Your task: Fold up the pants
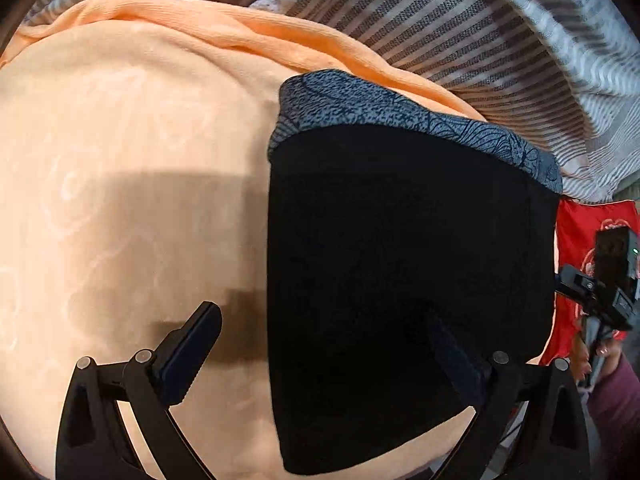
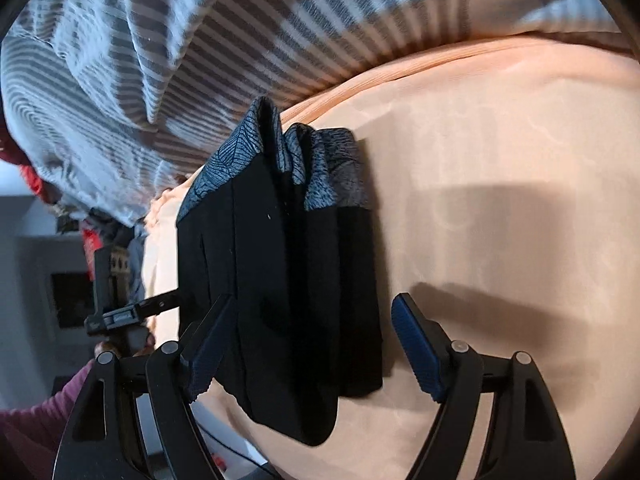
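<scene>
Left wrist view: pants (image 1: 404, 280) look folded on the peach sheet (image 1: 120, 160).
Left tool (image 1: 320, 360): wide open, holding nothing.
Right tool (image 2: 316, 356): wide open too, straddling the pants' edge.
Tip: I'd press the layers flat and square the patterned waistband (image 2: 320, 164).

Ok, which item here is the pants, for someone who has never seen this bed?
Find the peach-orange bedsheet below the grey-and-white striped blanket. On it lies a folded black fabric bundle, the pants; only it has a blue-grey leaf-patterned band.

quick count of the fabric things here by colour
black pants with grey patterned waistband: 1
peach sheet: 1
grey striped blanket: 1
red cloth: 1
total: 4
</scene>
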Demonstrator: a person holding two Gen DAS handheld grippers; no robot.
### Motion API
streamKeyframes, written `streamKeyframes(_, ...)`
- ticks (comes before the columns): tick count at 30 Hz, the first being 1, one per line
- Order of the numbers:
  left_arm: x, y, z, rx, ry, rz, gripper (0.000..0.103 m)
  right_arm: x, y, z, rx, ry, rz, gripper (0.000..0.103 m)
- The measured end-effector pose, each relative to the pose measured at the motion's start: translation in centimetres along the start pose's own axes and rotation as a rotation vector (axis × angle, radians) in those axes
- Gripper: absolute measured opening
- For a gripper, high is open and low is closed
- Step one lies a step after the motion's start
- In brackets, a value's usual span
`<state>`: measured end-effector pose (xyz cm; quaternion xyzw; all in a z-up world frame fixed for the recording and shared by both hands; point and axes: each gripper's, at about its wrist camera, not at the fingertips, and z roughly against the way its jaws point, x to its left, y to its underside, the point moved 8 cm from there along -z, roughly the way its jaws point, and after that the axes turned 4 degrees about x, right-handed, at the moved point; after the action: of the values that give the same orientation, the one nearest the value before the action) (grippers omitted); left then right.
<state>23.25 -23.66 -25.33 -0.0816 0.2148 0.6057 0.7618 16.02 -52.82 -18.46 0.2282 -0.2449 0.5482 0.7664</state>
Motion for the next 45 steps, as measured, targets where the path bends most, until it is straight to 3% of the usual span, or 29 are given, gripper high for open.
streamKeyframes(11,-1.5,-2.1,-1.8,-0.001,0.077,-0.006,0.102,-0.6,-1.3,-3.4,0.069,-0.155,0.022,0.083)
streamKeyframes(15,-2.0,-2.1,-1.7,-0.039,0.059,0.001,0.101,-1.7,-2.0,-3.2,0.069,-0.200,-0.086,0.083)
streamKeyframes(18,-2.3,-1.6,-1.1,-0.067,0.052,-0.008,0.094,-1.6,-1.8,-3.5,0.068,-0.177,-0.109,0.080)
streamKeyframes(21,-3.0,-1.4,-0.4,-0.094,0.048,-0.015,0.083,-1.6,-1.4,-3.1,0.056,-0.160,-0.116,0.070)
streamKeyframes(23,-3.4,-1.1,0.3,-0.108,0.031,-0.028,0.080,-1.2,-1.3,-2.7,0.046,-0.165,-0.117,0.057)
streamKeyframes(28,-5.1,-1.3,1.4,-0.132,0.033,-0.021,0.076,0.1,-0.7,-1.8,0.026,-0.179,-0.116,0.051)
streamKeyframes(37,-8.5,1.6,3.2,-0.159,0.028,-0.032,0.076,1.0,1.3,1.1,0.020,-0.222,-0.095,0.050)
streamKeyframes(45,-10.6,5.5,3.4,-0.173,0.015,-0.040,0.076,0.5,5.2,4.2,0.015,-0.250,-0.096,0.050)
